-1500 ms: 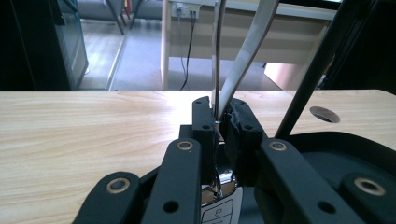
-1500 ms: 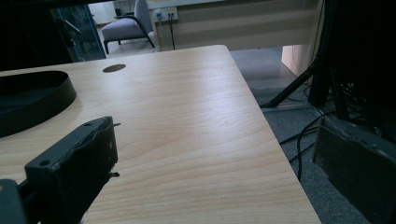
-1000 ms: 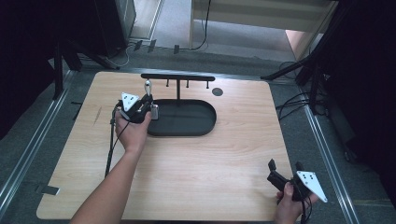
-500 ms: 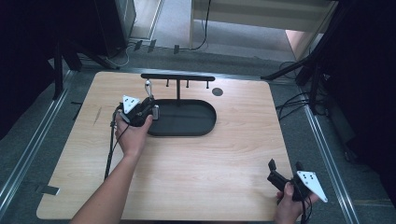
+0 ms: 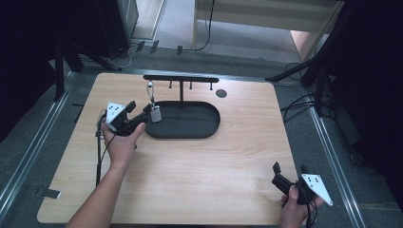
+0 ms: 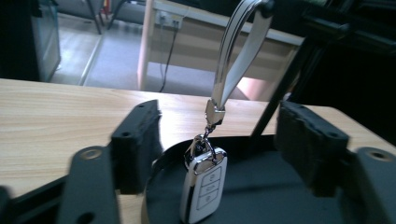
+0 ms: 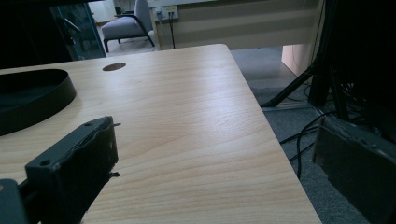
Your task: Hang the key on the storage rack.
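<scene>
A white car key fob point(image 5: 155, 115) hangs by a pale strap point(image 5: 151, 92) from the left end of a black peg rack point(image 5: 180, 79), low over a black oval tray point(image 5: 214, 124). My left gripper point(image 5: 139, 110) is open at the tray's left end and points at the fob. In the left gripper view the fob point(image 6: 204, 189) and strap point(image 6: 238, 56) hang in the gap of the left gripper point(image 6: 223, 140), touching neither jaw. My right gripper point(image 5: 289, 170) is open near the table's front right corner, and the right gripper point(image 7: 215, 158) has nothing in it.
The rack has several bare pegs right of the strap. A round hole point(image 5: 221, 93) sits in the wooden tabletop behind the tray. Cables and dark stand legs point(image 5: 304, 71) lie on the floor beyond the right edge point(image 7: 261, 116).
My left gripper has shifted a little to the left and toward the near edge, away from the fob. The fob still hangs in place. The right gripper has barely moved.
</scene>
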A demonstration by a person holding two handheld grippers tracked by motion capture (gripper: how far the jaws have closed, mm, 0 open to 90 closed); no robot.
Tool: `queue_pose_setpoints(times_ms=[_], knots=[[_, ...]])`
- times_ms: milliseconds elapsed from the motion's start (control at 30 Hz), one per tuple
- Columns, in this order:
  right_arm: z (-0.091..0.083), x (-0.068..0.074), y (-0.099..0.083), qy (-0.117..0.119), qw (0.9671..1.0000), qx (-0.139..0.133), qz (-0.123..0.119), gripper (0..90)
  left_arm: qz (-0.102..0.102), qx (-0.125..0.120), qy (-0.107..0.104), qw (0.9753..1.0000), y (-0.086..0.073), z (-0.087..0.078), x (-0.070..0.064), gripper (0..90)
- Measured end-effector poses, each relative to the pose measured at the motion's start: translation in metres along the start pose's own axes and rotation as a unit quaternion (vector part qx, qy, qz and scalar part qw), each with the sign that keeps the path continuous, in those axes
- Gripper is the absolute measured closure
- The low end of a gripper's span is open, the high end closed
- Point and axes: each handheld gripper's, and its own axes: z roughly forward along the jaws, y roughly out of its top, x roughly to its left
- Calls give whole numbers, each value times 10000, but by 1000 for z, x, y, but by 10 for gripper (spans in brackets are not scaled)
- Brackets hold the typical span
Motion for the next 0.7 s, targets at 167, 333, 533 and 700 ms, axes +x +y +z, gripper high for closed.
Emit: queue_pose_setpoints(times_ms=[167,333,533,700], knots=[[0,0,0,-6,10000,-13,-37,0,193,-129,173,9996,3,-15,3,128],[0,0,0,3,10000,-5,-35,0,939,211,565,9937,-3,-31,1,18],[0,1,0,-1,10000,12,-25,0,795,152,397,9959,-11,-53,5,18],[0,0,0,11,10000,16,3,0,763,91,329,9965,-18,-71,9,17]])
